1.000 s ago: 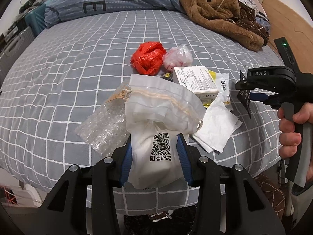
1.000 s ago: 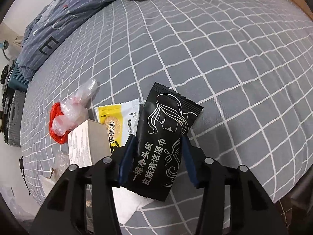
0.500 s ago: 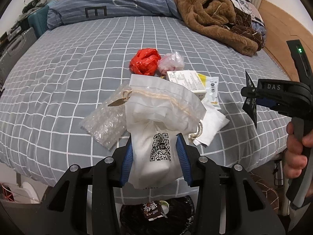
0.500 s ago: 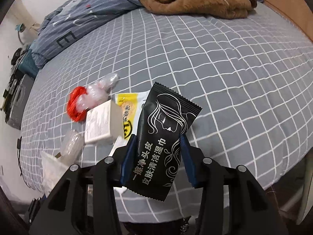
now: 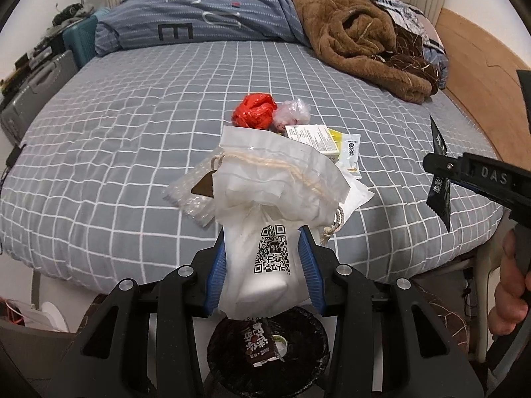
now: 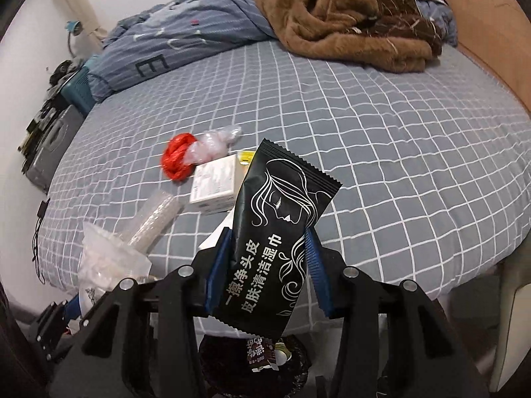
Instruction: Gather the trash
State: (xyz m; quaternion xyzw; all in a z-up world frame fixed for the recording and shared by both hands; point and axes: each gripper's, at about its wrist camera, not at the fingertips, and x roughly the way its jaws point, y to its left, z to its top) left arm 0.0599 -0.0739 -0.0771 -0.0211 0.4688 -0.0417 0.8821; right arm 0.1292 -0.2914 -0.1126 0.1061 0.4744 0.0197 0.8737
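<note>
White plastic bag pinched between left gripper fingers; black sachet pinched by right gripper; both over what appears a dark bin beside the bed edge.

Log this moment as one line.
left tongs: shut on white bag | right tongs: shut on black packet | both above bin

Below both sets of fingers: trash bin mouth open, wrapper already inside. Left fingers blocked ahead by clamped white bag; right fingers by black sachet. Beyond: clutter of red bag, box, bubble wrap. Bed open to the right.
</note>
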